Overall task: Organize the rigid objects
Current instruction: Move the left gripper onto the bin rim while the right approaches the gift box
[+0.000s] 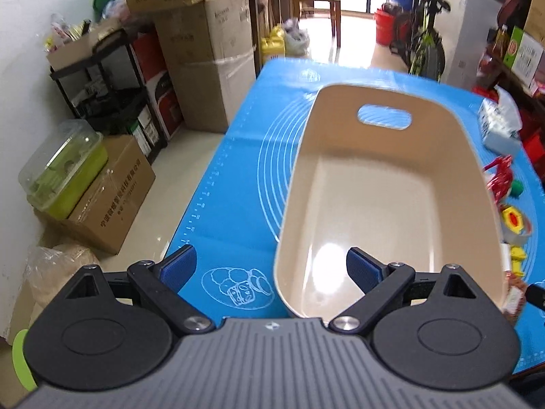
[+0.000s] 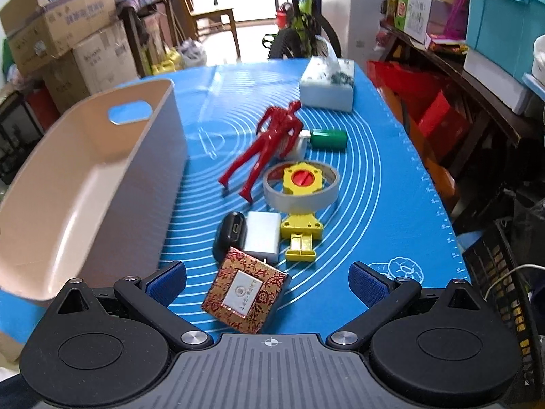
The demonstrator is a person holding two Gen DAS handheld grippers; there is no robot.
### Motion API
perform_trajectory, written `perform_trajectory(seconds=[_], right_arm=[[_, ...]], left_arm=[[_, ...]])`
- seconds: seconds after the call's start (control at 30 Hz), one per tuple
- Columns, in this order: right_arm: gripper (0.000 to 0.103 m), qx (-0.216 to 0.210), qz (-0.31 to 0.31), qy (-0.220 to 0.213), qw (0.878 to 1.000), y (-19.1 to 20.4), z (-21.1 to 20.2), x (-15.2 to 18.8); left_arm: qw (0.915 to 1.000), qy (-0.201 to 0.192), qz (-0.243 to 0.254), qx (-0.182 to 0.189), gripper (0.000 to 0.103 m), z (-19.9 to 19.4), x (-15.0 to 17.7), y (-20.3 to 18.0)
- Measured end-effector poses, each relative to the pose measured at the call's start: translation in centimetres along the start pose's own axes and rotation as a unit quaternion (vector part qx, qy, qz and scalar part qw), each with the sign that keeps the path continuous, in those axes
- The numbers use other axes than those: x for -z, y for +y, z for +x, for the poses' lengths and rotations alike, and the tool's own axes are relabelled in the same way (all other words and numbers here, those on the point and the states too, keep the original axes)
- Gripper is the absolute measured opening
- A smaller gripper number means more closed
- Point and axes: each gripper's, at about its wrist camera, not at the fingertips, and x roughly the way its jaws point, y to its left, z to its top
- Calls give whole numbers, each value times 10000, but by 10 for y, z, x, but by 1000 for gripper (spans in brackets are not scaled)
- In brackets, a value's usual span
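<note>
A beige bin (image 1: 385, 184) (image 2: 85, 184) stands empty on the blue mat (image 2: 374, 204). My left gripper (image 1: 272, 269) is open, its right finger over the bin's near rim. My right gripper (image 2: 267, 284) is open above a red-and-gold patterned box (image 2: 245, 294). Beyond the box lie a black case (image 2: 230, 233), a white adapter (image 2: 262, 235), a yellow toy (image 2: 301, 204) inside a tape roll (image 2: 301, 197), a red figure (image 2: 269, 143) and a green cylinder (image 2: 328, 139). The left wrist view shows the red figure (image 1: 499, 179) and yellow toy (image 1: 514, 223) right of the bin.
A tissue box (image 2: 327, 85) sits at the mat's far end. Cardboard boxes (image 1: 204, 58) and a black shelf (image 1: 112, 85) line the left wall. A bicycle (image 2: 299, 27) stands beyond the table. Shelves with red crates (image 2: 425, 102) run along the right.
</note>
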Motion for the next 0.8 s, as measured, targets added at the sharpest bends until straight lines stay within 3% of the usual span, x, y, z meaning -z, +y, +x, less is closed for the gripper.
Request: perform_trajectory(seconds=[0.2, 0.57, 0.7, 0.8], right_arm=[[101, 205, -82, 245, 9995, 10, 24, -2], [101, 406, -71, 614, 9973, 25, 55, 1], [97, 461, 58, 753, 9961, 25, 62, 3], [89, 483, 164, 823, 9953, 24, 64, 5]], left_arm=[[9989, 413, 215, 99, 90, 32, -1, 1], [9951, 967, -104, 173, 82, 58, -4, 7], [9941, 1048, -55, 254, 70, 62, -3, 4], [9926, 1183, -53, 264, 52, 69, -3, 6]])
